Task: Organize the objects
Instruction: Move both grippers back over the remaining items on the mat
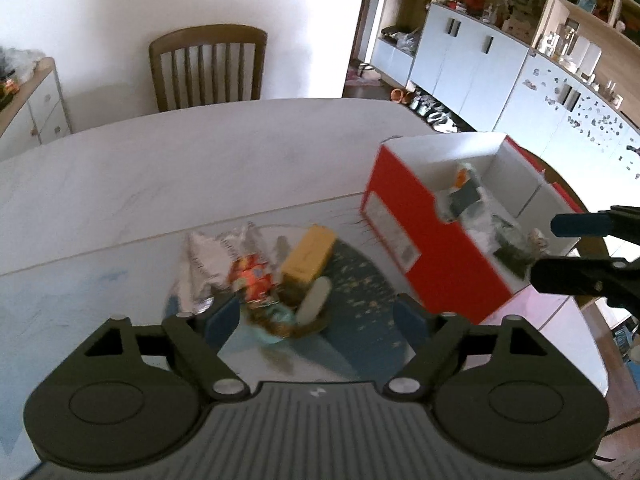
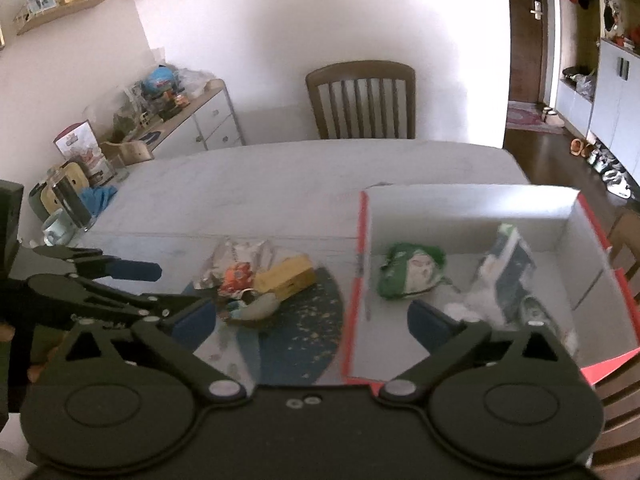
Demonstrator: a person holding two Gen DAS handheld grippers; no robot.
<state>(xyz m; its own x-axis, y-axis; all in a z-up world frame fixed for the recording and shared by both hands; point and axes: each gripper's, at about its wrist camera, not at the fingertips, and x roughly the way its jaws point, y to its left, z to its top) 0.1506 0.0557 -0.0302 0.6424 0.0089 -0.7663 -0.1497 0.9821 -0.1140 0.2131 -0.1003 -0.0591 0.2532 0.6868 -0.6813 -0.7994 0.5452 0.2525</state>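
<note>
A pile of snacks lies on a blue mat [image 1: 360,304]: a yellow box [image 1: 307,259], a red-orange packet [image 1: 253,276], a silver wrapper [image 1: 208,256] and a white oblong piece [image 1: 314,300]. My left gripper [image 1: 318,316] is open and empty just above the pile. A red box with a white inside [image 1: 404,216] stands to the right and holds several packets, among them a green one [image 2: 412,274]. My right gripper [image 2: 312,322] is open and empty, over the mat and the box's left wall. The yellow box [image 2: 285,278] also shows in the right wrist view.
The white table [image 1: 200,168] stretches back to a wooden chair [image 1: 208,68]. A sideboard with clutter [image 2: 176,112] stands at the left wall, with a mug [image 2: 58,230] and a glass at the table's left end. Cabinets and shelves [image 1: 500,68] line the right wall.
</note>
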